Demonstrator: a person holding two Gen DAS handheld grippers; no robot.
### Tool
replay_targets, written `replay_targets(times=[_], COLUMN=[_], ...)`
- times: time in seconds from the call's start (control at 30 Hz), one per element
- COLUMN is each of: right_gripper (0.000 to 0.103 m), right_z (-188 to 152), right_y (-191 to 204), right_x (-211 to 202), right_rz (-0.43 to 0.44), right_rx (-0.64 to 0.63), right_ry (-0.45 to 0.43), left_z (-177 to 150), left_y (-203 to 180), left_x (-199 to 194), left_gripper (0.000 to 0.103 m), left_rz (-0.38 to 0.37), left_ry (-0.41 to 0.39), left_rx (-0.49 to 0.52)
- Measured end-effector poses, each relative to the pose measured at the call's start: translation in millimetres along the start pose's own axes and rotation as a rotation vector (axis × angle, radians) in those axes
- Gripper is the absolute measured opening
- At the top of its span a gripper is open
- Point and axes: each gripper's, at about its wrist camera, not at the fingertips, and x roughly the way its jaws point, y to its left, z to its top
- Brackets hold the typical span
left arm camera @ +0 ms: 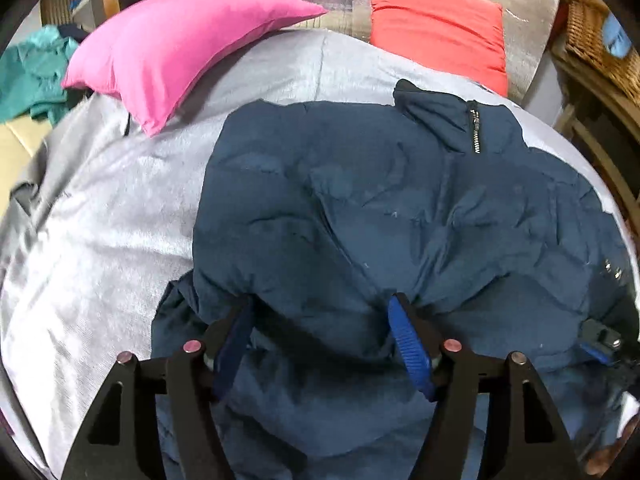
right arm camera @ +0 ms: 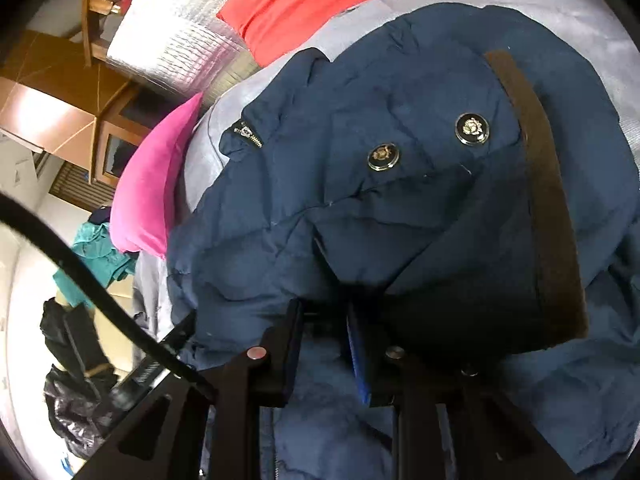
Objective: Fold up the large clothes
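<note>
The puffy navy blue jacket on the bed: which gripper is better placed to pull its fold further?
Probably the right gripper: its jaws pinch the puffy navy blue jacket. The left gripper stands open around a bulge.

I'm working in a home bedroom: a bed under a pale grey cover, a pink pillow and a red-orange one at its head, a wicker basket alongside, wooden furniture (a cabinet, I think), and teal clothes heaped nearby.

A grey bedcover is spread over the bed; pink and red pillows are propped at the far end, with wicker furniture at the right.
</note>
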Motion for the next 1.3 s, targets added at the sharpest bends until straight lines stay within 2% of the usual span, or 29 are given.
replay_targets(times=[0.1,0.23,0.33,0.4,0.43,0.63,0.77,0.93,1.0,1.1,1.2,1.23,1.3], right_gripper=[0.025,0.029,0.029,0.028,0.023,0.021,0.021,0.021,0.021,0.021,0.021,0.021,0.021], right_z=[3,4,8,9,10,9,10,13,13,13,13,13,13], right_y=[-2,2,-2,-11,-20,-29,-27,-34,-34,-35,-35,-35,-38], right_x=[-9,-33,-46,-41,-32,-26,-23,-21,-21,-22,-22,-22,-23], right_rz=[0.018,0.022,-0.014,-0.056,-0.078,-0.082,-0.078,-0.05,-0.05,-0.052,-0.051,-0.047,-0.032], right_rx=[-0.001,-0.035,-0.034,-0.006,0.019,0.038,0.041,0.08,0.082,0.084,0.098,0.103,0.125], right_ry=[-0.002,-0.066,-0.108,-0.09,-0.055,-0.054,-0.054,-0.044,-0.044,-0.046,-0.044,-0.043,-0.042], left_z=[-1,-4,-6,-7,-7,-7,-2,5,6,5,3,1,1], left_y=[-6,0,0,-1,-1,-1,8,24,25,22,19,20,19], left_x=[-2,-1,-2,-3,-3,-3,-15,-54,-53,-35,2,14,19], left_gripper=[0.07,0.07,0.07,0.07,0.07,0.071,0.071,0.071,0.071,0.071,0.072,0.075,0.077], left_rz=[0.025,0.023,0.025,0.029,0.03,0.028,-0.017,-0.091,-0.095,-0.074,-0.025,-0.031,-0.034], left_ry=[-0.019,-0.02,-0.02,-0.021,-0.021,-0.015,0.004,-0.113,-0.122,-0.08,0.018,0.04,0.037], left_rx=[0.032,0.032,0.032,0.032,0.034,0.03,0.0,-0.044,-0.04,-0.027,-0.012,-0.025,-0.048])
